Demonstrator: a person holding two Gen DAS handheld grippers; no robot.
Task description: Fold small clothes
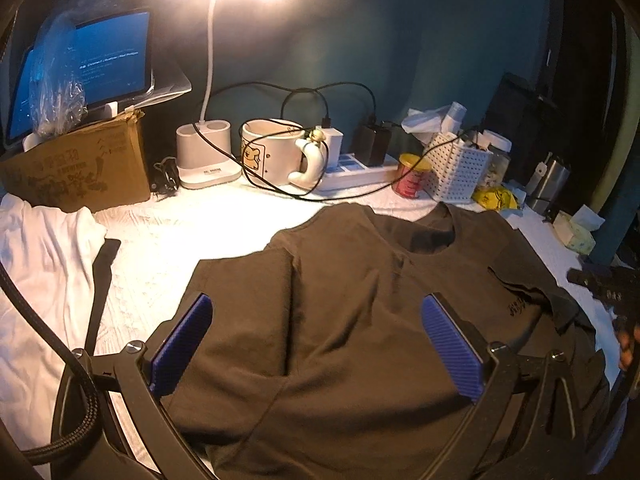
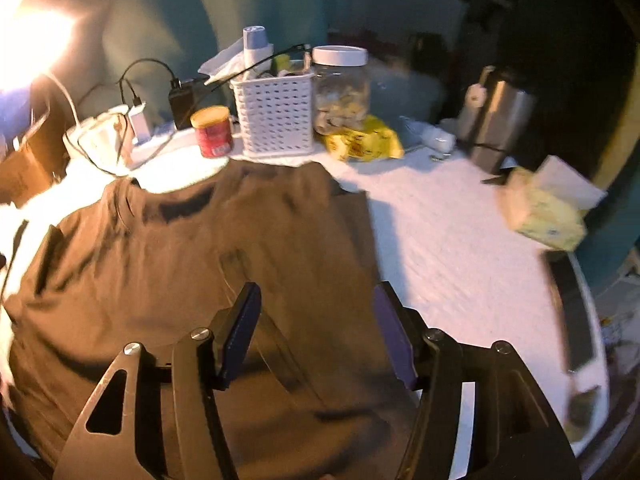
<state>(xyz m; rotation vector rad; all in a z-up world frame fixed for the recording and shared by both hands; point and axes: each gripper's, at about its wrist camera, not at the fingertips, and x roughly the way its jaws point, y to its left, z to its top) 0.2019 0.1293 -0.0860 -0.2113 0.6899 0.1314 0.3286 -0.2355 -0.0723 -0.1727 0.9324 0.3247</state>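
Left wrist view, left to right: tablet (image 1: 84, 68) with blue screen, its white text too small to read; cardboard box (image 1: 76, 168) with dark printing, illegible; white garment (image 1: 40, 264) on the tabletop (image 1: 192, 216); white lamp base (image 1: 206, 152); cream mug (image 1: 276, 152) bearing a yellow bear cartoon; power strip (image 1: 356, 170) with plugged chargers; red tin (image 1: 412, 176), label unreadable; white perforated basket (image 1: 456, 168); yellow packet (image 1: 496, 198). Dark brown T-shirt (image 1: 360, 312) lay spread flat on the tabletop, collar away from the camera, small dark chest print too blurred to read. Left tool (image 1: 316, 344) was released, blue pads spread wide over the shirt's lower part, nothing between them.

Right wrist view, blurred: the T-shirt (image 2: 200, 264) filled the left half; lidded clear jar (image 2: 340, 88), steel flask (image 2: 496, 120) and tissue pack (image 2: 548, 212) stood further right. Right tool (image 2: 316, 332) was released, its fingers straddling the shirt's right edge.
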